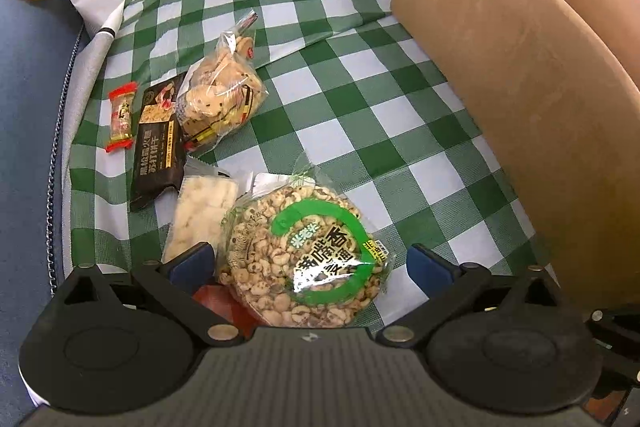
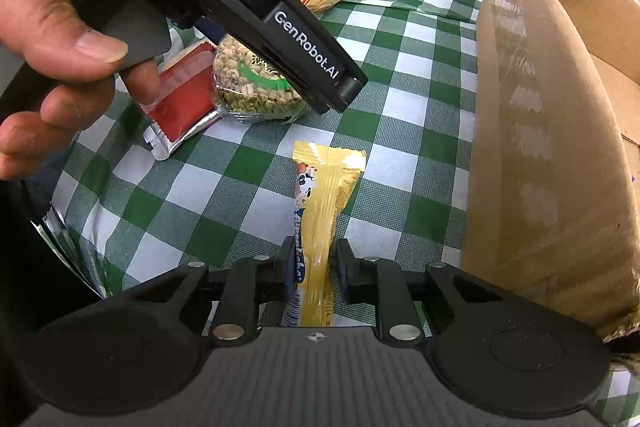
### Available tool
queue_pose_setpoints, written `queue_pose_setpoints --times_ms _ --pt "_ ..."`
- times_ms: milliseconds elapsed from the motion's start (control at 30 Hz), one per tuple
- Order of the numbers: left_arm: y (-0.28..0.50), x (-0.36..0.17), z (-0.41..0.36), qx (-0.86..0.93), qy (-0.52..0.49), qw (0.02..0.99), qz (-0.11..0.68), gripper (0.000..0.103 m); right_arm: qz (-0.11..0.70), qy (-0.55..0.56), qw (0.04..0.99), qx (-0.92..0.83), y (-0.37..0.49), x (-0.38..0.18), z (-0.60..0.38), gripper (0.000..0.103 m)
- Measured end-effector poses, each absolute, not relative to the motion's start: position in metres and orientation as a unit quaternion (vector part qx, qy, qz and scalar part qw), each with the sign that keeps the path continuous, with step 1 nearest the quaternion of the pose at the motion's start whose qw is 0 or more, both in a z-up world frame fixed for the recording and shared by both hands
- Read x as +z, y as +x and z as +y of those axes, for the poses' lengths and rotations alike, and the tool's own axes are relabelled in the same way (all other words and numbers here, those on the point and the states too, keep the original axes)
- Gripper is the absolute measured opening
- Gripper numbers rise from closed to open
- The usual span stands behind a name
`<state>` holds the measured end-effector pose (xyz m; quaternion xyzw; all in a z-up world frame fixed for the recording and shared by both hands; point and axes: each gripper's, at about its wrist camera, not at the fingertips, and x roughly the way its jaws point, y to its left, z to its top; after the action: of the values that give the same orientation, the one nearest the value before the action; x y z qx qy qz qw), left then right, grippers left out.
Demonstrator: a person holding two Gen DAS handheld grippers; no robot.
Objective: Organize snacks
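Observation:
In the left wrist view my left gripper (image 1: 312, 263) is open, its blue pads either side of a round puffed-grain snack pack with a green ring label (image 1: 304, 259). It hovers over the pack without gripping it. In the right wrist view my right gripper (image 2: 314, 267) is shut on a long yellow snack packet (image 2: 326, 195) that lies on the green checked cloth (image 2: 248, 163). The left gripper's body (image 2: 256, 7) and the hand holding it show above the puffed-grain pack (image 2: 252, 83). The cardboard box (image 1: 520, 67) stands to the right in both views, also in the right wrist view (image 2: 552, 147).
A clear bag of cookies (image 1: 220, 95), a dark cracker packet (image 1: 158, 143), a small red-ended candy (image 1: 121, 117) and a white snack pack (image 1: 204, 211) lie left of the puffed-grain pack. A red foil pack (image 2: 180, 103) lies beside it. A blue chair edge (image 1: 32, 107) is at far left.

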<state>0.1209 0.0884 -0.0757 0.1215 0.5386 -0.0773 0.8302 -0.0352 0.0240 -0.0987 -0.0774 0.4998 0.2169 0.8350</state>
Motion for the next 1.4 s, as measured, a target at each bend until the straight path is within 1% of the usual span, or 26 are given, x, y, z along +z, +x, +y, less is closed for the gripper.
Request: queue_pose_setpoints --times_ms 33,67,100,167,200,467,667,1033,1133,1233,1400 --pt "0.121 -0.075 0.089 -0.075 0.122 0.831 0.537 0.101 0.499 -0.081 0.835 0.217 -0.036 -0.099 0.025 0.022" --pt "0.121 -0.074 0.09 -0.075 0.121 0.833 0.536 0.097 0.497 -0.085 0.835 0.218 -0.037 -0.099 0.026 0.022" --pt "0.121 -0.074 0.09 -0.075 0.118 0.833 0.535 0.096 0.495 -0.09 0.836 0.219 -0.038 -0.098 0.026 0.021" --pt "0.121 -0.071 0.092 -0.076 0.113 0.837 0.53 0.088 0.491 -0.098 0.837 0.22 -0.04 -0.099 0.027 0.017" --pt "0.121 -0.069 0.093 -0.076 0.111 0.84 0.526 0.086 0.488 -0.1 0.839 0.219 -0.04 -0.098 0.027 0.017" --pt "0.119 -0.052 0.101 -0.077 0.066 0.858 0.503 0.085 0.464 -0.098 0.853 0.217 -0.042 -0.09 0.022 0.015" --pt "0.118 -0.033 0.112 -0.067 0.01 0.88 0.47 0.085 0.433 -0.109 0.867 0.219 -0.046 -0.079 0.023 0.015" --pt "0.103 -0.01 0.127 -0.05 -0.028 0.903 0.426 0.085 0.401 -0.122 0.882 0.216 -0.056 -0.061 0.023 0.015" --pt "0.096 0.001 0.132 -0.044 -0.048 0.913 0.403 0.085 0.382 -0.111 0.89 0.222 -0.059 -0.043 0.018 0.015" --pt "0.089 0.012 0.135 -0.04 -0.055 0.924 0.378 0.085 0.379 -0.066 0.894 0.229 -0.053 -0.021 0.008 0.014" --pt "0.077 0.027 0.136 -0.03 -0.071 0.936 0.344 0.085 0.336 -0.059 0.912 0.23 -0.049 0.025 -0.014 0.014"
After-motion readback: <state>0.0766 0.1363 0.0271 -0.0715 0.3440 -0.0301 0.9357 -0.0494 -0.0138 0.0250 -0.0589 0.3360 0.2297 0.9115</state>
